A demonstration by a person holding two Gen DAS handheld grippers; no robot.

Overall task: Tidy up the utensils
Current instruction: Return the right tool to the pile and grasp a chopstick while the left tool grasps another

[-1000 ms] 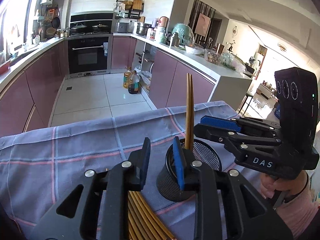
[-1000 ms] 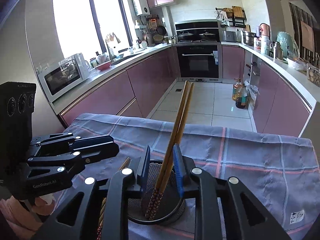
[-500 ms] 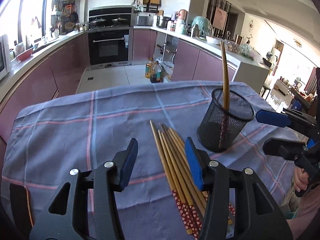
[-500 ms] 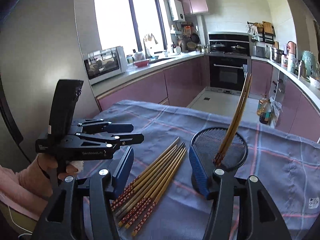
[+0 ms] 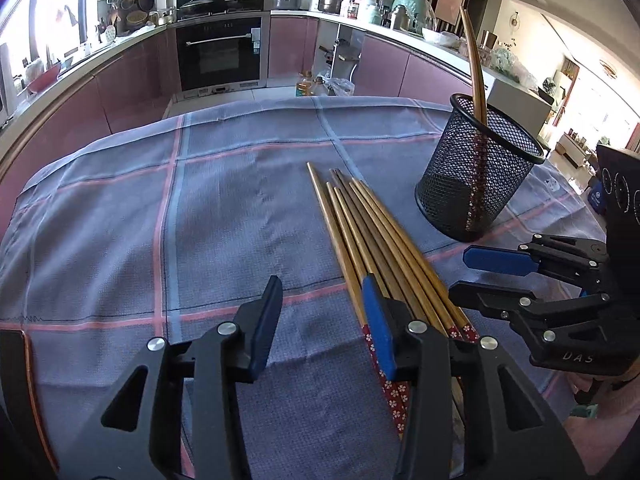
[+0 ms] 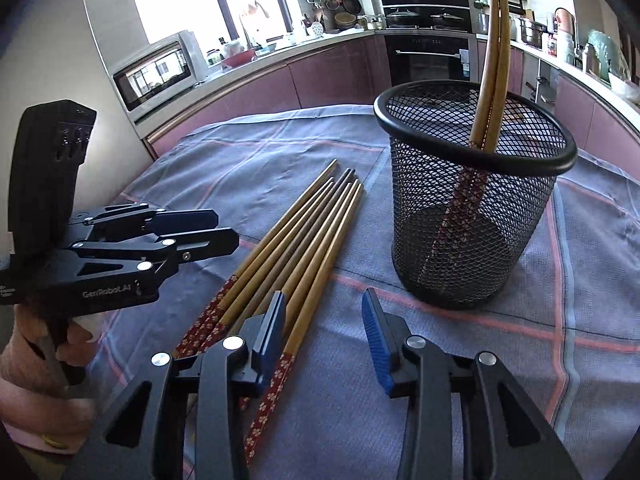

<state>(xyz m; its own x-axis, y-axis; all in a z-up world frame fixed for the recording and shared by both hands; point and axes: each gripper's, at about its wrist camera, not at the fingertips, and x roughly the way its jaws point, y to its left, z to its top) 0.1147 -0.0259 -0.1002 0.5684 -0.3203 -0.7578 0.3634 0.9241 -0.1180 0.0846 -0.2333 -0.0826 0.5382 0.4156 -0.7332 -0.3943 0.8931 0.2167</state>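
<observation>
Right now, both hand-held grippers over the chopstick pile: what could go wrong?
1. The loose chopsticks lie packed side by side; closing jaws could pinch several or scatter them.
2. The left hand-held gripper and right hand-held gripper, both empty and closing, flank the same pile and could collide.
3. The mesh cup looks light, with two chopsticks leaning inside; a bump may tip it.
</observation>
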